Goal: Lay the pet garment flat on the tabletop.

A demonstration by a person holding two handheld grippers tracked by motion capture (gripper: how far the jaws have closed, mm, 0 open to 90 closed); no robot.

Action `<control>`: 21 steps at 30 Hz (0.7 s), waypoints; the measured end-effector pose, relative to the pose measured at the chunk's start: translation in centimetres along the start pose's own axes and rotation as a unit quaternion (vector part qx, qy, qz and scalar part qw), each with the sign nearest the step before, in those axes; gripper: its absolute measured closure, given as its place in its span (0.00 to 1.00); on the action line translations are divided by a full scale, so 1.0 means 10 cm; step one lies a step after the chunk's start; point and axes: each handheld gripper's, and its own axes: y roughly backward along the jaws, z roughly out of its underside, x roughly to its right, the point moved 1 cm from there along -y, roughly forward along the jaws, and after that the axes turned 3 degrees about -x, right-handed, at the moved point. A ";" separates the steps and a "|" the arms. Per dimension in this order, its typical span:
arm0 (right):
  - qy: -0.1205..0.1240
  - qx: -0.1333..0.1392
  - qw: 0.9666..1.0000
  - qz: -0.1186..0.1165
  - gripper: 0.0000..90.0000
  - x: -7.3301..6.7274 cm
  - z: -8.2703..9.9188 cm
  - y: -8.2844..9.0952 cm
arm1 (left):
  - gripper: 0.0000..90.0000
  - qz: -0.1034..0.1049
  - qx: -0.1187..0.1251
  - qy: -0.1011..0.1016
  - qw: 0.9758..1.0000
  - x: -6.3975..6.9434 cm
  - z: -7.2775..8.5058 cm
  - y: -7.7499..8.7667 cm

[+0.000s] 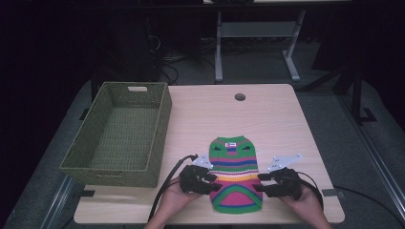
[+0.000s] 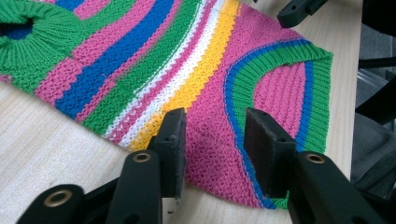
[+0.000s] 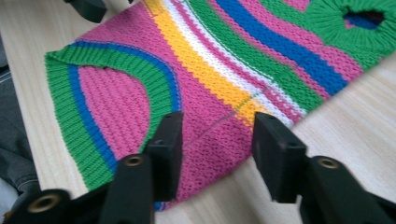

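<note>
At the bottom of the high view, two hands come in from the lower edge, each holding one gripper. The left gripper (image 1: 213, 182) is at the lower left side of a small striped knitted sweater (image 1: 235, 179), and the right gripper (image 1: 261, 182) is at its lower right side. In the left gripper view, the two black jaws stand apart over the pink side edge of the sweater (image 2: 196, 84); the fabric lies between them, and the pads do not press on it. The right gripper view shows the same thing: the jaws are apart, one over the pink knit (image 3: 205, 93) and one over the bare wood beside the edge. The sweater lies flat in the lower middle of the table (image 1: 200, 114), with its green hem close to the front edge of the table and its collar pointing to the far side. Beyond the collar, the wood is free up to a round cable hole (image 1: 240, 97) near the far edge. In the left part of the frame, a green woven basket (image 1: 160, 138) stands along the left edge of the table, near the left hand (image 1: 174, 198) but apart from the sweater.
</note>
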 end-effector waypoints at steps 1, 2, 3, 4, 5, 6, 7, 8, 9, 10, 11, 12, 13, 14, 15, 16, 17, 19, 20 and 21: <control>0.003 -0.001 1.000 0.000 0.64 -0.01 0.00 0.00 | 0.67 0.000 0.000 0.000 1.000 0.01 0.00 0.00; 0.004 0.000 1.000 0.001 0.65 -0.03 -0.01 0.00 | 0.68 -0.002 -0.001 -0.006 1.000 0.01 0.00 0.00; 0.005 0.000 1.000 0.002 0.66 -0.04 -0.01 0.00 | 0.69 -0.004 -0.002 -0.010 1.000 0.02 -0.01 0.00; 0.010 0.002 1.000 0.002 0.67 -0.05 -0.01 0.00 | 0.71 -0.003 -0.004 -0.013 1.000 0.03 -0.01 0.00; 0.009 0.001 1.000 0.001 0.67 -0.06 -0.02 0.00 | 0.74 -0.005 -0.008 -0.019 1.000 0.04 -0.01 0.00; 0.009 0.002 1.000 -0.001 0.69 -0.07 -0.02 0.00 | 0.76 -0.010 -0.011 -0.021 1.000 0.05 0.00 -0.01; 0.010 0.001 1.000 -0.004 0.71 -0.08 -0.02 -0.01 | 0.77 -0.011 -0.015 -0.026 0.999 0.04 0.00 -0.01; 0.012 -0.001 1.000 -0.004 0.72 -0.09 -0.03 -0.01 | 0.78 -0.008 -0.016 -0.024 1.000 0.04 0.00 -0.02; 0.015 -0.001 1.000 -0.004 0.74 -0.09 -0.03 -0.02 | 0.79 -0.006 -0.015 -0.025 1.000 0.04 0.00 -0.02; 0.018 -0.003 1.000 -0.003 0.77 -0.09 -0.03 -0.03 | 0.81 -0.006 -0.016 -0.030 0.999 0.05 0.00 -0.02; 0.017 -0.007 1.000 -0.005 0.79 -0.09 -0.02 -0.03 | 0.82 -0.006 -0.020 -0.030 0.999 0.06 0.00 -0.02; 0.017 -0.013 1.000 -0.003 0.79 -0.10 -0.02 -0.04 | 0.83 -0.008 -0.020 -0.030 0.999 0.06 0.00 -0.02; 0.018 -0.015 1.000 -0.003 0.82 -0.10 -0.02 -0.05 | 0.83 -0.013 -0.022 -0.029 0.999 0.06 0.00 -0.03; 0.016 -0.019 1.000 -0.006 0.84 -0.10 -0.02 -0.05 | 0.83 -0.018 -0.028 -0.028 0.999 0.06 0.00 -0.04; 0.020 -0.021 1.000 -0.007 0.85 -0.11 -0.02 -0.06 | 0.83 -0.020 -0.036 -0.031 0.999 0.05 0.00 -0.04; 0.020 -0.026 0.999 -0.006 0.86 -0.12 -0.02 -0.07 | 0.83 -0.019 -0.037 -0.027 0.999 0.06 0.01 -0.05; 0.021 -0.028 0.999 -0.006 0.87 -0.12 -0.02 -0.08 | 0.83 -0.021 -0.042 -0.031 0.998 0.05 0.01 -0.06; 0.022 -0.029 0.999 -0.003 0.88 -0.12 -0.02 -0.09 | 0.83 -0.023 -0.045 -0.031 0.998 0.05 0.02 -0.07; 0.020 -0.031 0.999 -0.002 0.88 -0.12 -0.02 -0.09 | 0.84 -0.023 -0.048 -0.035 0.998 0.04 0.02 -0.07; 0.018 -0.031 0.999 -0.002 0.88 -0.11 -0.02 -0.09 | 0.84 -0.024 -0.049 -0.034 0.998 0.04 0.01 -0.07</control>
